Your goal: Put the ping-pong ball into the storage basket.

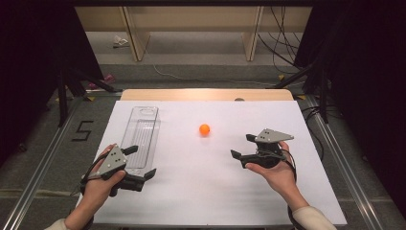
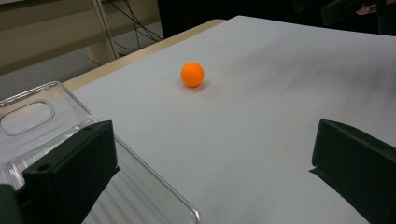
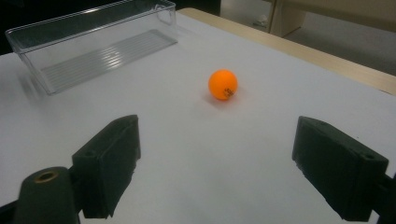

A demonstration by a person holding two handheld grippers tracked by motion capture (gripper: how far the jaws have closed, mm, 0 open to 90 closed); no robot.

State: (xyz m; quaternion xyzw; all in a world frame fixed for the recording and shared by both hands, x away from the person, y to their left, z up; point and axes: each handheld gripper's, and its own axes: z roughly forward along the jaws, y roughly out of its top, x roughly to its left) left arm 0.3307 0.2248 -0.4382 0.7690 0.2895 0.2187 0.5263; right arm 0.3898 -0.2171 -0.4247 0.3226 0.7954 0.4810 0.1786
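Observation:
An orange ball (image 1: 204,129) lies on the white table top (image 1: 206,191), near the middle. To its left stands a long clear plastic tray (image 1: 141,136) with nothing in it. My left gripper (image 1: 142,161) hovers at the tray's near end, open and holding nothing. In the left gripper view its jaws (image 2: 212,140) stand wide apart; the ball (image 2: 192,74) is ahead and the tray (image 2: 42,116) is under the left jaw. My right gripper (image 1: 241,146) is open to the right of the ball and points toward it. In the right gripper view (image 3: 215,135) the ball (image 3: 222,85) sits ahead, with the tray (image 3: 93,46) behind it.
The table's wooden far edge (image 1: 206,94) borders grey floor with cables (image 1: 282,43) and wooden furniture legs. Metal rails run along both sides, and a "5" mark (image 1: 82,130) is on the floor at the left. The right gripper (image 2: 345,9) shows far off in the left gripper view.

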